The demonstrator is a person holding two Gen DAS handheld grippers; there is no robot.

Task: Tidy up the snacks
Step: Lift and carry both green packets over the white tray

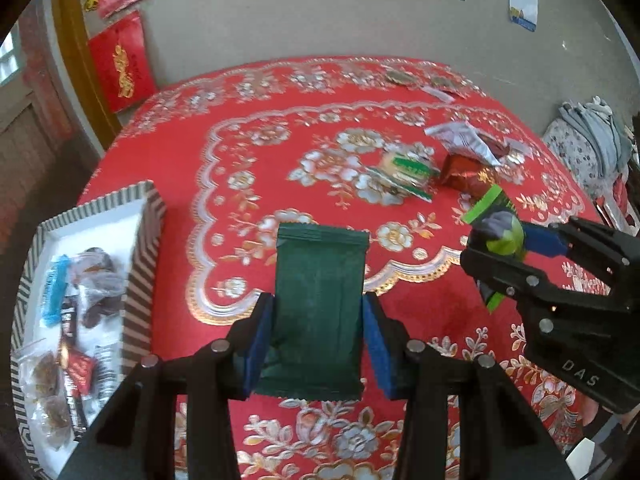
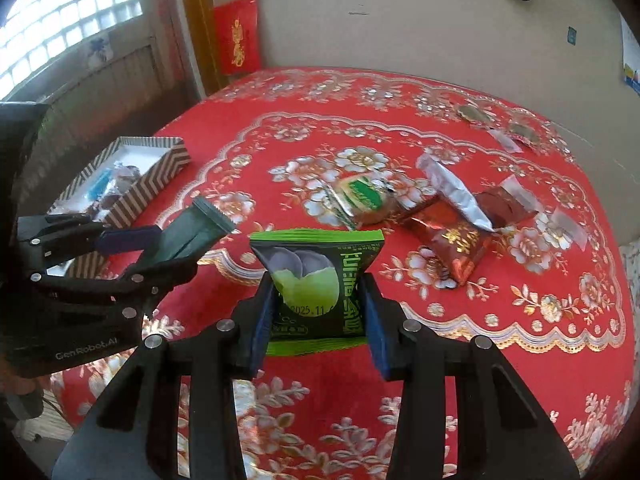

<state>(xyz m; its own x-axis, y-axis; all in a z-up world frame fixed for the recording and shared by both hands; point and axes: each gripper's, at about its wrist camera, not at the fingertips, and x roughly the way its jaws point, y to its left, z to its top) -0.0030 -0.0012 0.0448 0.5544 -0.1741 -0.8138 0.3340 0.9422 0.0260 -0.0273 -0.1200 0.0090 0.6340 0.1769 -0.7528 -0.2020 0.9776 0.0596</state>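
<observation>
The dark green packet (image 1: 320,312) is pinched in the left gripper (image 1: 318,344) above the surface (image 1: 248,264); the right gripper (image 2: 316,316) clamps a green-and-black packet (image 2: 316,280). Either slick wrapper could slip, probably, before reaching the striped box (image 1: 138,280). Only the left view shows the box's contents.

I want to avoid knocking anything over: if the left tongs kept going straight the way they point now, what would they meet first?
Probably just the red tablecloth. The left tongs, shut on the dark green packet, point at bare cloth; the striped box sits left, the loose snacks right. Depth is uncertain.
</observation>
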